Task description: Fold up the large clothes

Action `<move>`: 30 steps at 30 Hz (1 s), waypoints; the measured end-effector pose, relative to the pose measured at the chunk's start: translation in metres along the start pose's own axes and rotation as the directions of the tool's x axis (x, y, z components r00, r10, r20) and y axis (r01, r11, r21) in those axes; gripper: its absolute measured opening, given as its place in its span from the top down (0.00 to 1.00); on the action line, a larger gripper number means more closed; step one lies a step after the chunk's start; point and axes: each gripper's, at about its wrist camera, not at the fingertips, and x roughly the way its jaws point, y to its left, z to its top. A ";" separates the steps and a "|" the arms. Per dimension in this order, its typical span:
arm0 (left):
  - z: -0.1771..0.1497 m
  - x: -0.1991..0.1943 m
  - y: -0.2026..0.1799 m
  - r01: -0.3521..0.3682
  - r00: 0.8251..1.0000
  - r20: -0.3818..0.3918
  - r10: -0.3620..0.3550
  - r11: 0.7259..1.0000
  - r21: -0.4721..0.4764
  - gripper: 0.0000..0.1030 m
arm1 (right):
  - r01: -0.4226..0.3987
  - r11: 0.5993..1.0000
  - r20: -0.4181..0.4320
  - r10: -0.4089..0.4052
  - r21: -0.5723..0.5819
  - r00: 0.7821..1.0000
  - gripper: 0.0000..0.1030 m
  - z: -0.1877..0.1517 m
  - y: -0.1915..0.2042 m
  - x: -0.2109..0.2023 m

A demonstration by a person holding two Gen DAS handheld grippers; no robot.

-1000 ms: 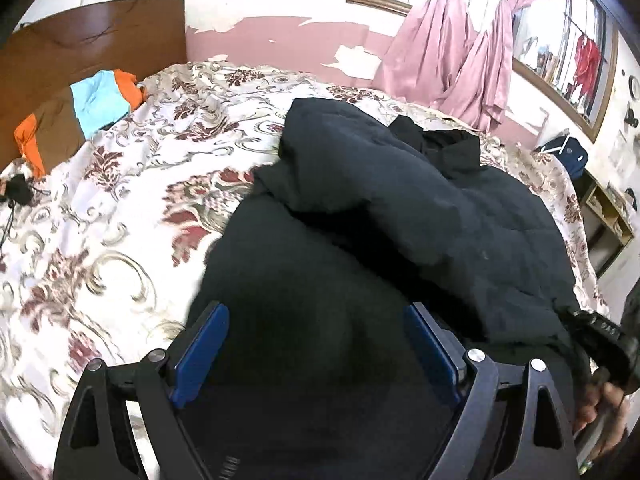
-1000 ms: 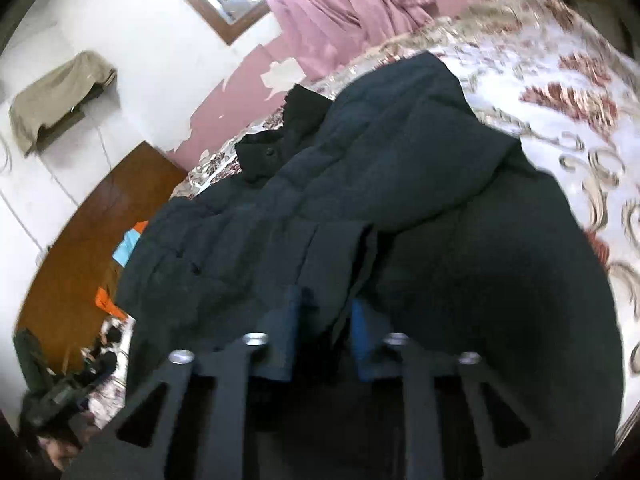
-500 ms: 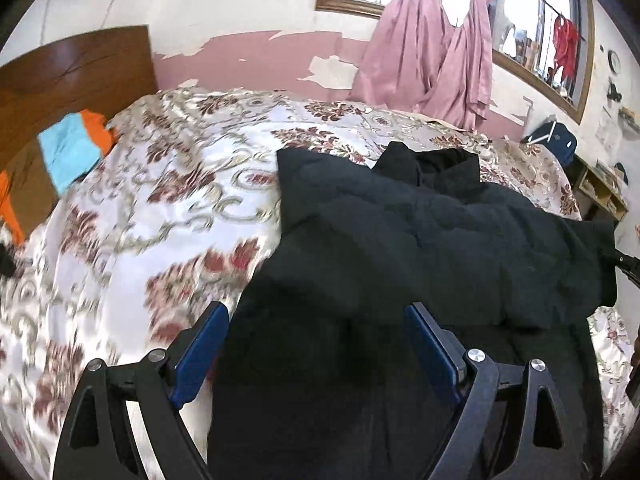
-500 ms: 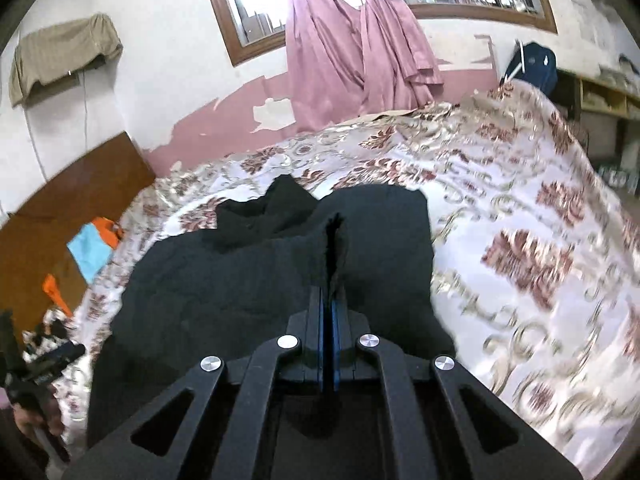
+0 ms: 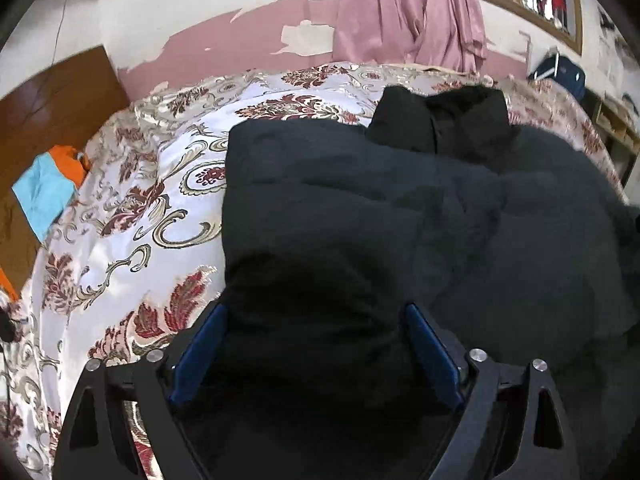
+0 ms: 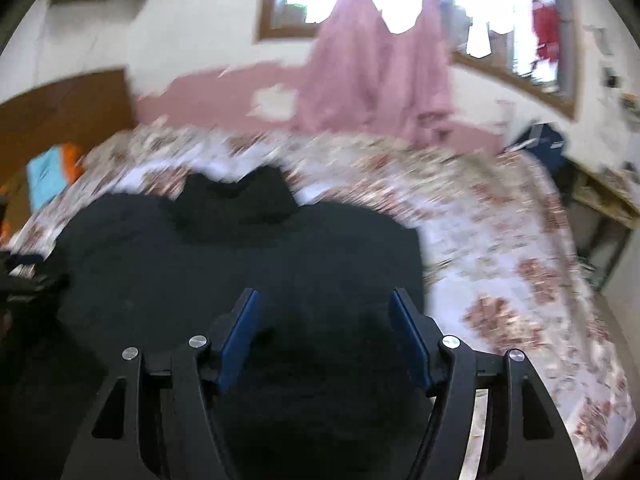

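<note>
A large black padded jacket (image 5: pixel 400 216) lies on the floral bedspread (image 5: pixel 132 216), its collar (image 5: pixel 444 120) toward the far wall and both sides folded in over the body. My left gripper (image 5: pixel 316 316) is open and empty above the jacket's near left part. In the right wrist view the jacket (image 6: pixel 224 256) fills the lower left and its collar (image 6: pixel 236 200) points away. My right gripper (image 6: pixel 324 300) is open and empty above the jacket's near right part. That view is blurred by motion.
The wooden headboard (image 5: pixel 48 96) stands at the left, with blue and orange clothes (image 5: pixel 44 192) by it. Pink curtains (image 5: pixel 408 12) hang at the window on the far wall. A dark blue bag (image 5: pixel 560 72) and a wooden shelf (image 6: pixel 604 196) stand right of the bed.
My right gripper was shut on the jacket's edge; it has let go and now stands open above the jacket. The folded side now lies flat. My left gripper stayed open and tilted up.
</note>
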 end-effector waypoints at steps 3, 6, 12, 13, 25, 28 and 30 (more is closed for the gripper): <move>-0.005 0.006 -0.006 0.018 1.000 -0.004 -0.018 0.999 0.032 0.01 | -0.041 0.999 -0.097 0.039 -0.020 0.995 0.41 -0.018 0.008 0.030; -0.005 0.013 -0.006 0.037 0.999 -0.030 -0.036 0.998 0.044 0.00 | -0.040 0.999 -0.088 0.038 -0.025 0.995 0.40 -0.034 0.007 0.044; -0.015 0.015 -0.010 0.015 1.000 0.018 -0.015 0.999 0.044 0.00 | -0.034 0.999 -0.083 0.032 -0.031 0.996 0.40 -0.039 0.012 0.047; -0.016 0.015 -0.010 0.010 1.000 0.025 -0.012 0.999 0.046 0.00 | -0.039 0.999 -0.080 0.036 -0.026 0.996 0.39 -0.040 0.012 0.051; -0.025 0.011 -0.016 -0.039 0.992 0.123 0.032 0.998 0.055 0.00 | -0.019 0.999 -0.063 0.017 -0.035 0.998 0.37 -0.049 0.013 0.059; -0.016 0.005 -0.016 -0.029 0.998 0.054 0.026 0.998 0.057 0.00 | -0.044 0.998 -0.084 0.040 -0.047 0.996 0.30 -0.045 0.012 0.052; -0.010 0.001 -0.013 0.003 1.000 0.007 -0.003 0.998 0.055 0.00 | -0.057 0.998 -0.120 0.052 -0.039 0.991 0.26 -0.041 0.010 0.044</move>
